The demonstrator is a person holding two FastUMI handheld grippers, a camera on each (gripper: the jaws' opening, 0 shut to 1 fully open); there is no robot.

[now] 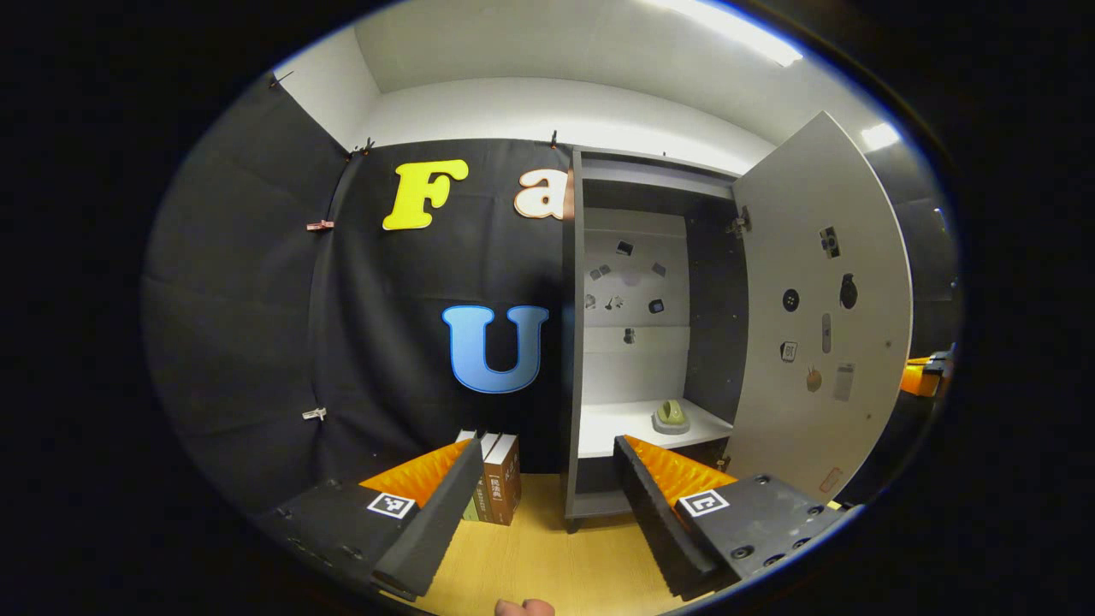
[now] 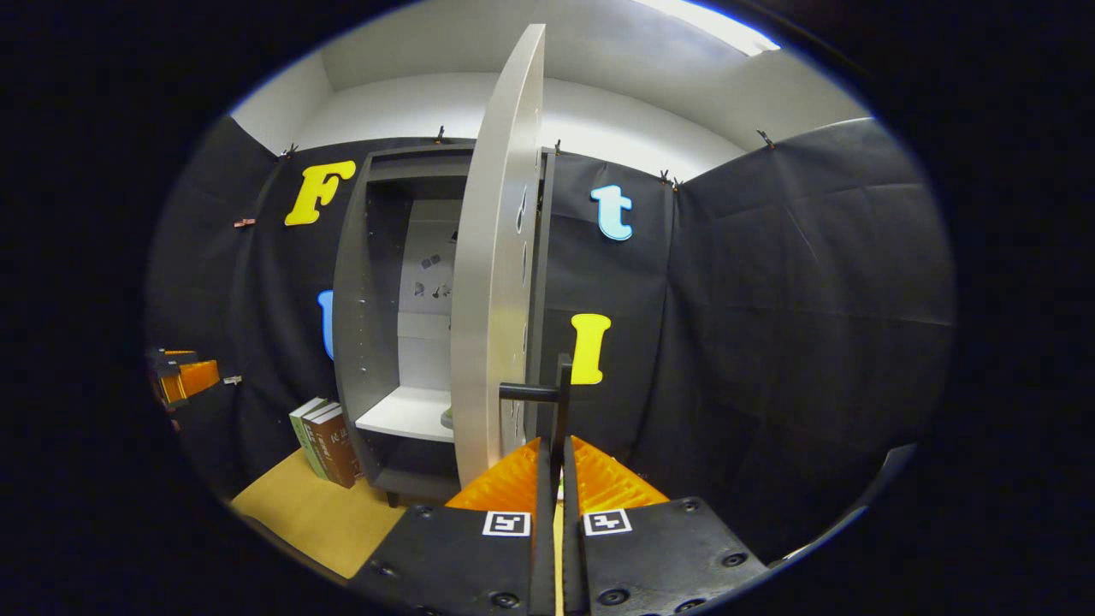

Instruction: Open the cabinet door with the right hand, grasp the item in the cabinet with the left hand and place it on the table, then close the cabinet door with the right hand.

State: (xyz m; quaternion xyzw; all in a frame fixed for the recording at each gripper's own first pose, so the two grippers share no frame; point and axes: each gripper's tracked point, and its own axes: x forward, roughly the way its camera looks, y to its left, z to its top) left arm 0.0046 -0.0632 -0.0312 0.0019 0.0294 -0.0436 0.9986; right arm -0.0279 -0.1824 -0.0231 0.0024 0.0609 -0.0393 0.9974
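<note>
Left gripper view looks into the cabinet (image 1: 637,342), whose door (image 1: 817,316) stands swung wide on its right-hand hinges. The item (image 1: 671,417), a small pale green object, sits on the white shelf (image 1: 616,423), near the shelf's front right corner. The left claw (image 1: 547,492) is spread wide and holds nothing, hanging above the counter (image 1: 547,556) short of the cabinet, with a few books (image 1: 496,479) standing to its left. In the right gripper view the right claw (image 2: 554,462) has its fingers pressed close together around the thin upright bar of the door handle (image 2: 547,393), so it appears to grip it. The step in hand is likely the reach: the left claw should go straight in level with the shelf, clear the door edge, straddle the item, and close gently, while the right claw keeps the door from swinging back.
</note>
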